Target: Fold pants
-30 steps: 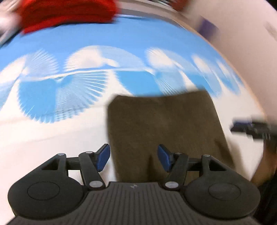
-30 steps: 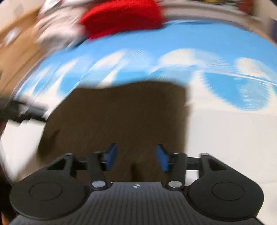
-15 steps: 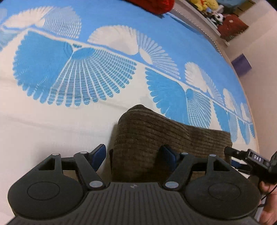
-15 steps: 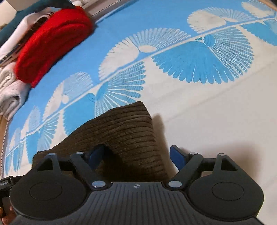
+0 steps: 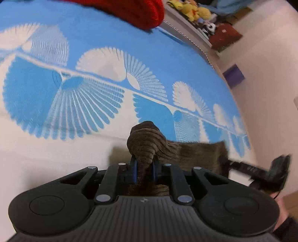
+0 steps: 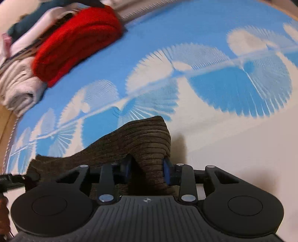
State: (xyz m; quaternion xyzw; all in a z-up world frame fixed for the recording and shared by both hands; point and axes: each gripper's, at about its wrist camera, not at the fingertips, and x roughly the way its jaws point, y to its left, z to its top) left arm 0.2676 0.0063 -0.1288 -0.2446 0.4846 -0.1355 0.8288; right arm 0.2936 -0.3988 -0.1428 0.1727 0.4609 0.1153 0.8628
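Brown corduroy pants (image 5: 195,154) lie folded on a blue and white patterned bedspread (image 5: 93,104). My left gripper (image 5: 144,170) is closing its jaws on one bunched corner of the pants, and its blue pads pinch the cloth. In the right wrist view the pants (image 6: 130,145) rise in a ridge between the blue pads of my right gripper (image 6: 147,171), whose jaws are closing on that corner and press it from both sides. Each gripper shows at the edge of the other's view: the right gripper (image 5: 268,171) and the left gripper (image 6: 11,179).
A folded red knit (image 6: 74,44) lies at the far side of the bed beside a pile of white and dark clothes (image 6: 20,74). Soft toys (image 5: 193,11) sit on a ledge past the bed. A pale wall (image 5: 270,74) with a purple box (image 5: 233,76) stands right.
Both grippers have gone from open, astride the pants' corners, to closed on the cloth, which now bunches up between the pads. Both views have rolled and sunk closer to the bed.
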